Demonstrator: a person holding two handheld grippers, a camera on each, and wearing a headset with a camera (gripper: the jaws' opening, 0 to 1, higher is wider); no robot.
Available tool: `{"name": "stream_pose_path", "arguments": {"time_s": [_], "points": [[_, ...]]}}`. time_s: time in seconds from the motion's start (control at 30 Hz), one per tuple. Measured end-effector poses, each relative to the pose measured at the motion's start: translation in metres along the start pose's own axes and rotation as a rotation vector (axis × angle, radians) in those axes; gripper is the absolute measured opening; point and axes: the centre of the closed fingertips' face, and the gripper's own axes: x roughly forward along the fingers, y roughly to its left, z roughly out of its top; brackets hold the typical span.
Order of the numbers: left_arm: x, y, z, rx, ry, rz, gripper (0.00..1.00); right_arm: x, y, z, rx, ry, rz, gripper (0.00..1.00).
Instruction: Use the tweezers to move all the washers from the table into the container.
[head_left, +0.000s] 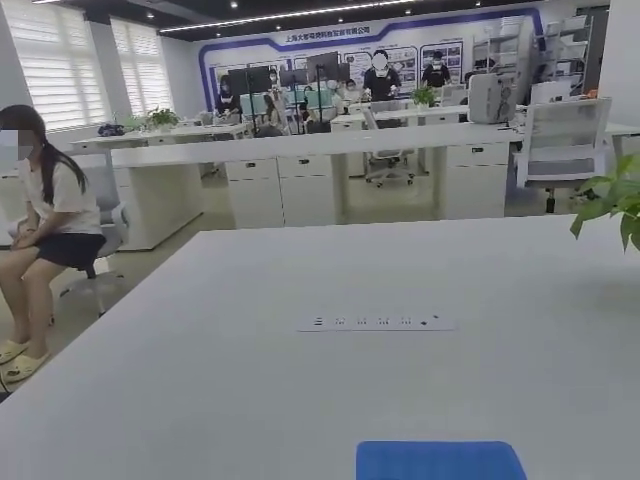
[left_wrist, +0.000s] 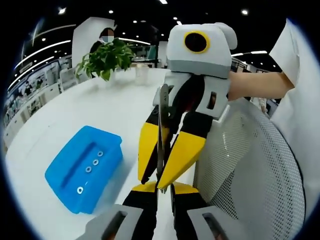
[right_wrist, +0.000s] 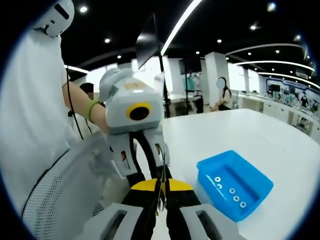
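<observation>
Head view: the white table (head_left: 300, 380) runs broad and bare to its far edge. A socket strip (head_left: 375, 322) is set flat in its middle. The blue container (head_left: 440, 460) sits at the near edge, cut off by the bottom of the picture. A plant (head_left: 610, 200) leans in from the right, and a seated person (head_left: 40, 220) is well off to the left.

Left gripper view: the container lies left of the grippers with open table on every side. Its long axis runs from lower left to upper right. The washers (left_wrist: 89, 169) lie inside it in a row along that axis. The right gripper (left_wrist: 161, 181) comes down from above, its yellow fingers pinched to a point on the tweezers (left_wrist: 160, 135). The tweezers' long axis follows those fingers, upright here. The left gripper (left_wrist: 165, 192) meets it tip to tip; its jaws stand close together at the tweezers' end, but whether they grip I cannot tell. A mesh chair (left_wrist: 250, 170) crowds the right side at the table's edge.

Right gripper view: the tweezers rise between this gripper's own jaws towards the left gripper. The container lies to the right with the washers inside, and free table lies beyond it.
</observation>
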Motion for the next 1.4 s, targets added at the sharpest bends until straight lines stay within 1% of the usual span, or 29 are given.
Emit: {"name": "stream_pose_path", "arguments": {"time_s": [0.03, 0.07, 0.13, 0.17, 0.2, 0.27, 0.3, 0.33, 0.37, 0.4, 0.43, 0.47, 0.5, 0.53, 0.57, 0.6, 0.67, 0.73, 0.77, 0.8, 0.83, 0.93, 1.0, 1.07, 1.2, 1.27, 1.3, 1.37, 1.4], "points": [[-0.003, 0.001, -0.001, -0.003, -0.006, 0.002, 0.10, 0.000, -0.001, -0.005, -0.018, 0.032, -0.002, 0.02], [-0.005, 0.003, -0.001, -0.009, -0.010, 0.005, 0.13, 0.001, -0.001, -0.007, -0.019, 0.039, -0.002, 0.02], [-0.013, 0.005, -0.004, -0.013, -0.012, 0.009, 0.15, 0.000, -0.001, -0.011, -0.024, 0.056, -0.001, 0.02], [-0.017, 0.007, -0.005, -0.010, -0.012, 0.012, 0.16, 0.000, -0.001, -0.016, -0.035, 0.082, -0.003, 0.02], [-0.022, 0.008, -0.006, -0.002, -0.010, 0.017, 0.16, -0.001, -0.002, -0.023, -0.055, 0.120, -0.006, 0.02], [-0.032, 0.012, -0.004, 0.024, -0.006, 0.028, 0.16, 0.000, -0.002, -0.030, -0.068, 0.155, -0.004, 0.02], [-0.036, 0.012, -0.002, 0.030, -0.008, 0.029, 0.16, 0.001, -0.002, -0.035, -0.074, 0.177, -0.001, 0.02], [-0.040, 0.013, 0.003, 0.038, -0.021, 0.026, 0.15, 0.001, -0.001, -0.039, -0.080, 0.195, 0.002, 0.02], [-0.043, 0.013, 0.007, 0.040, -0.030, 0.024, 0.15, 0.002, -0.001, -0.046, -0.092, 0.232, 0.006, 0.02], [-0.046, 0.013, 0.015, 0.052, -0.048, 0.018, 0.15, 0.003, 0.000, -0.049, -0.106, 0.251, 0.009, 0.02], [-0.047, 0.013, 0.020, 0.061, -0.057, 0.017, 0.14, 0.004, 0.001, -0.052, -0.113, 0.267, 0.015, 0.02], [-0.048, 0.010, 0.027, 0.078, -0.069, 0.008, 0.13, 0.006, 0.002, -0.055, -0.118, 0.280, 0.021, 0.02], [-0.049, 0.008, 0.031, 0.089, -0.077, -0.004, 0.12, 0.007, 0.003, -0.057, -0.119, 0.289, 0.025, 0.02], [-0.048, 0.003, 0.037, 0.098, -0.085, -0.025, 0.11, 0.008, 0.003, -0.059, -0.120, 0.298, 0.026, 0.02], [-0.047, -0.001, 0.040, 0.103, -0.090, -0.039, 0.09, 0.009, 0.004, -0.060, -0.123, 0.302, 0.027, 0.02], [-0.045, -0.006, 0.043, 0.114, -0.085, -0.059, 0.07, 0.009, 0.004, -0.061, -0.125, 0.312, 0.028, 0.02], [-0.043, -0.012, 0.043, 0.137, -0.065, -0.076, 0.04, 0.008, 0.004, -0.061, -0.130, 0.316, 0.027, 0.02], [-0.038, -0.014, 0.042, 0.153, -0.036, -0.070, 0.05, 0.007, 0.003, -0.061, -0.132, 0.315, 0.024, 0.02], [-0.036, -0.013, 0.038, 0.172, -0.010, -0.061, 0.04, 0.007, 0.002, -0.060, -0.134, 0.315, 0.023, 0.02], [-0.035, -0.012, 0.037, 0.185, -0.002, -0.056, 0.04, 0.006, 0.002, -0.060, -0.136, 0.316, 0.022, 0.02], [-0.034, -0.012, 0.037, 0.187, -0.004, -0.056, 0.03, 0.006, 0.002, -0.061, -0.141, 0.320, 0.021, 0.02], [-0.033, -0.014, 0.036, 0.178, -0.006, -0.066, 0.04, 0.003, -0.001, -0.065, -0.160, 0.347, 0.015, 0.02], [-0.031, -0.013, 0.035, 0.182, 0.003, -0.064, 0.04, 0.003, -0.001, -0.067, -0.179, 0.368, 0.013, 0.02], [-0.029, -0.012, 0.033, 0.180, 0.007, -0.063, 0.05, 0.004, -0.001, -0.068, -0.191, 0.377, 0.015, 0.02], [-0.026, -0.013, 0.031, 0.178, 0.013, -0.067, 0.00, 0.006, 0.000, -0.069, -0.206, 0.395, 0.020, 0.03], [-0.026, -0.010, 0.029, 0.179, 0.017, -0.055, 0.00, 0.008, 0.000, -0.070, -0.205, 0.395, 0.023, 0.03], [-0.026, -0.010, 0.027, 0.171, 0.022, -0.059, 0.00, 0.008, 0.000, -0.069, -0.202, 0.392, 0.022, 0.03], [-0.028, -0.008, 0.025, 0.140, 0.020, -0.060, 0.00, 0.009, -0.001, -0.068, -0.177, 0.373, 0.017, 0.03], [-0.029, -0.005, 0.023, 0.130, 0.019, -0.058, 0.00, 0.010, -0.002, -0.068, -0.156, 0.355, 0.009, 0.04]]}}
